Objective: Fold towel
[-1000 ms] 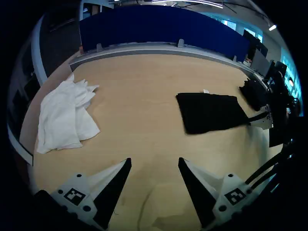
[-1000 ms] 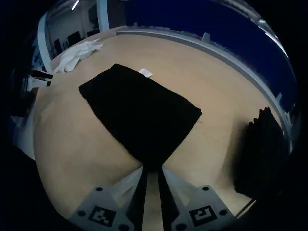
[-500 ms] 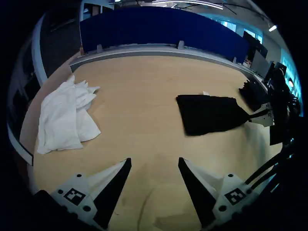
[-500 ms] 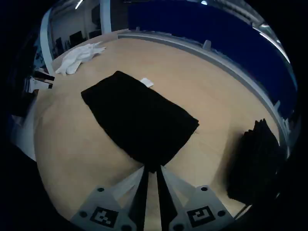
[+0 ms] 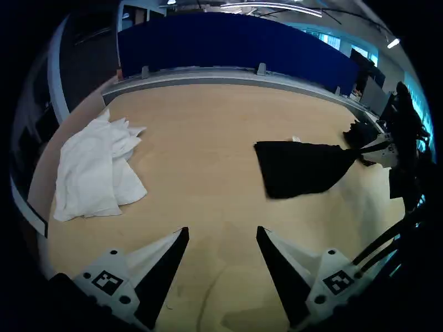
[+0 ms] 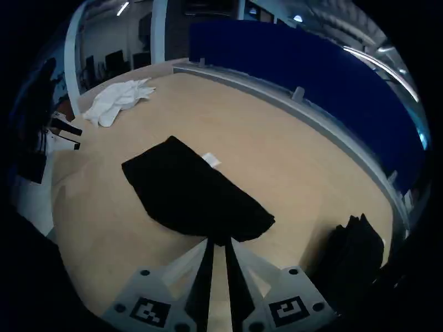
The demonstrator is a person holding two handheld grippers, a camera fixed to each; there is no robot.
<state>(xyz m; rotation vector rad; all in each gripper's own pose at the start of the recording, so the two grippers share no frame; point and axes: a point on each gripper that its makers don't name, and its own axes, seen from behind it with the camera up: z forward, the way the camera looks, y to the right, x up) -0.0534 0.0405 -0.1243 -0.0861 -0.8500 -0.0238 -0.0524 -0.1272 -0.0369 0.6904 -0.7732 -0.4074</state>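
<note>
Because the right gripper is clenched on just one corner of the black towel, low in the centre of the right gripper view, the cloth may slip free. It could also drag and bunch on the table rather than fold flat. The left gripper, at the bottom of the left gripper view, stands spread and empty, pinning nothing, so the whole towel could slide toward the dark stack at lower right.

Low in the left gripper view, the white, wedge-fingered left gripper has black inner faces, small screw holes and a square black-and-white marker on each finger. Thin black cables run at lower right. The white right gripper looks alike.
</note>
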